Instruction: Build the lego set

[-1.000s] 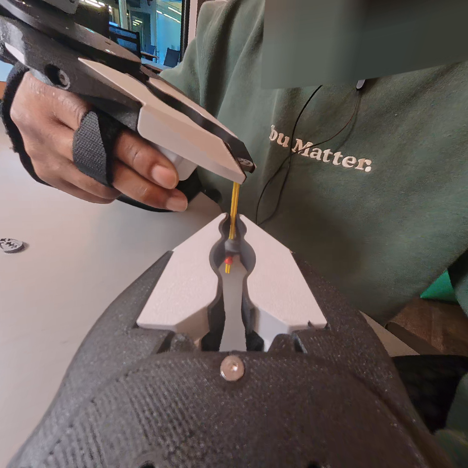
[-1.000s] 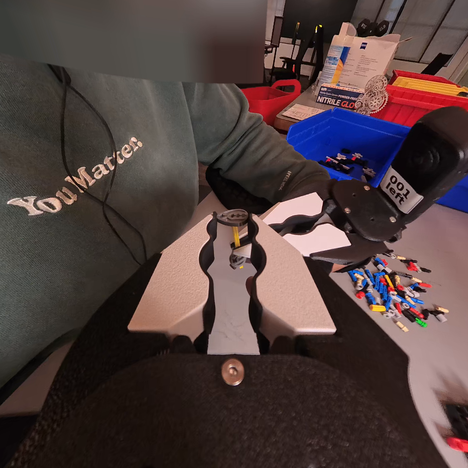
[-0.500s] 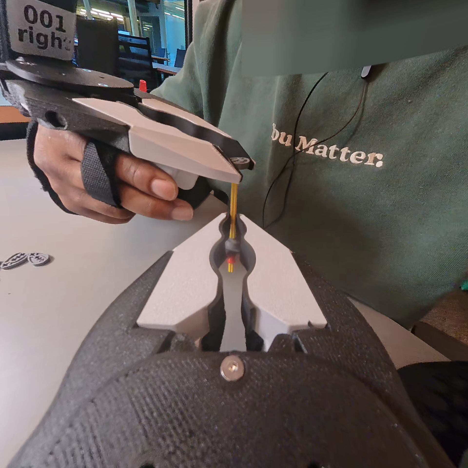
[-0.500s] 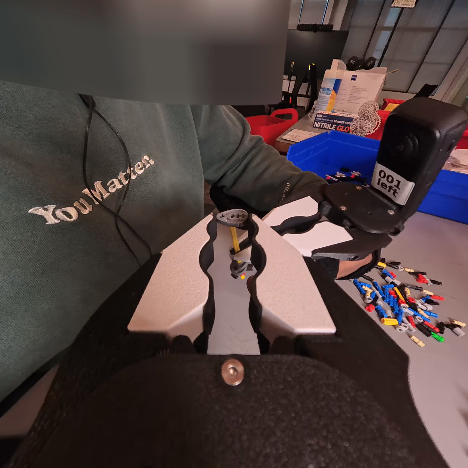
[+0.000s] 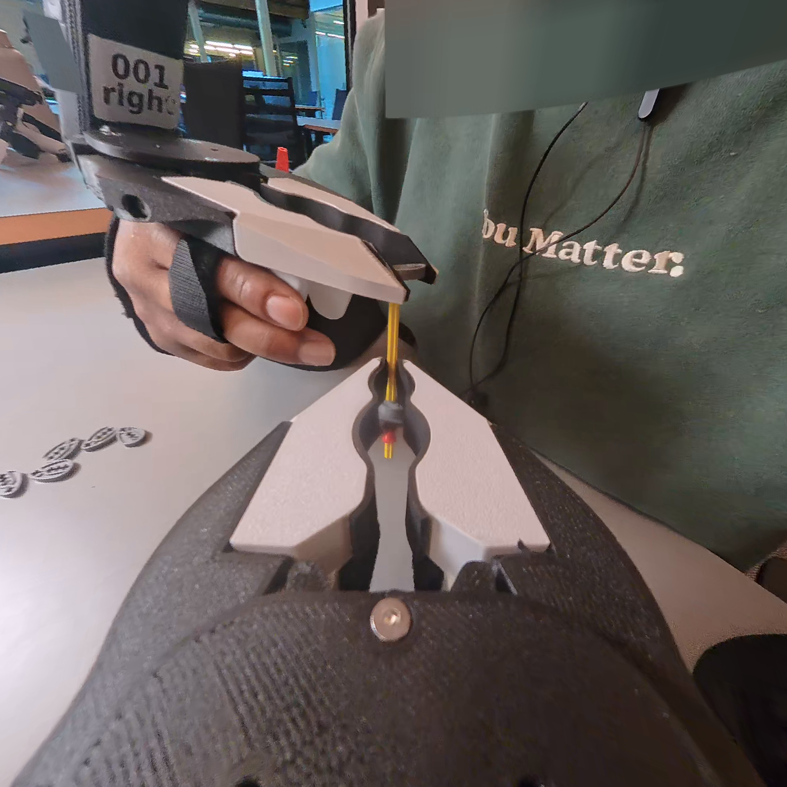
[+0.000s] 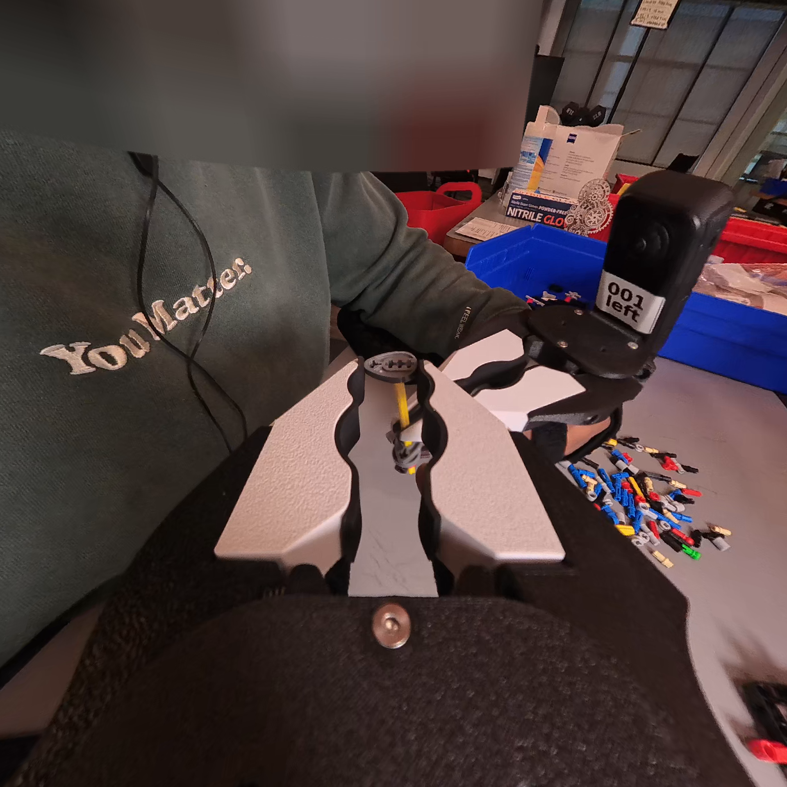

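Observation:
In the left wrist view my left gripper [image 5: 392, 367] is shut on a thin yellow axle [image 5: 392, 336] that stands upright. A grey connector [image 5: 391, 413] and a red bush [image 5: 387, 437] sit on the axle's lower part, between the fingers. My right gripper [image 5: 415, 272] comes in from the upper left, shut on a flat grey oval piece [image 5: 411, 268] at the axle's top end. In the right wrist view the right gripper [image 6: 392, 371] pinches the oval piece [image 6: 391, 365] at its tips. The axle [image 6: 401, 404] hangs below it, held by the left gripper [image 6: 413, 430].
Several grey oval pieces [image 5: 102, 438] lie on the grey table at the left. A pile of small coloured pins [image 6: 639, 498] lies at the right. A blue bin [image 6: 532, 264], red bins [image 6: 438, 204] and a glove box [image 6: 541, 211] stand behind. The person's green sweatshirt [image 5: 596, 340] is close behind both grippers. Only a small space, under 4 cm, lies between the two pairs of fingers.
The right gripper has levelled out from a steep downward tilt while keeping the oval piece on the axle's top. Both grippers have stayed shut.

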`<move>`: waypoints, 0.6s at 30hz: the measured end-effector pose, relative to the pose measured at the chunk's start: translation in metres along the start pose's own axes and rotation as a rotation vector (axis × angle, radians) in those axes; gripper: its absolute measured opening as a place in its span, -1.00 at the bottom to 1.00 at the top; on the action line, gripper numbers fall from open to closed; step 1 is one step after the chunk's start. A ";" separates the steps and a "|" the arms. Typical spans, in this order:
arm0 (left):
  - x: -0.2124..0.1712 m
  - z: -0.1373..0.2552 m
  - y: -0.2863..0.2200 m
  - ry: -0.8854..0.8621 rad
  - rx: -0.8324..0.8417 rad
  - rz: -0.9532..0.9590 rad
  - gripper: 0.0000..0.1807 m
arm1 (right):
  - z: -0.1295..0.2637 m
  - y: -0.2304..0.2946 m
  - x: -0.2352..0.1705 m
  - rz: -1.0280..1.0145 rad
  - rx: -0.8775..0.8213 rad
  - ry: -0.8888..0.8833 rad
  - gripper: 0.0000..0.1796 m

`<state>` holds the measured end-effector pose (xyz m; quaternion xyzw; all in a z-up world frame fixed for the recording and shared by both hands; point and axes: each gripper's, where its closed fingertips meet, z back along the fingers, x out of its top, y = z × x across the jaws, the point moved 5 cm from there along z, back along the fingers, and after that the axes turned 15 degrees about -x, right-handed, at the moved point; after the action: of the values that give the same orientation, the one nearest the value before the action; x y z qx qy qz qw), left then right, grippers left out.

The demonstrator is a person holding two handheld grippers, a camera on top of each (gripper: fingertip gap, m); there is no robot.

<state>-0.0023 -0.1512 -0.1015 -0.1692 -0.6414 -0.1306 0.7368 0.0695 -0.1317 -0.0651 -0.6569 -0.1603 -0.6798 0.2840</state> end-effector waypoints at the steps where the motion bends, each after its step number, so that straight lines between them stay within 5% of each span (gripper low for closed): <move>1: 0.001 0.000 0.001 0.006 0.016 -0.012 -0.98 | 0.001 0.000 0.001 0.002 -0.003 0.000 -0.75; 18: 0.000 -0.002 0.000 0.090 0.074 -0.072 -0.98 | 0.030 -0.010 -0.015 -0.017 -0.123 0.029 -0.75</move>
<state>-0.0003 -0.1524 -0.1021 -0.1125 -0.6177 -0.1409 0.7654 0.0875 -0.1033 -0.0758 -0.6617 -0.1197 -0.7002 0.2398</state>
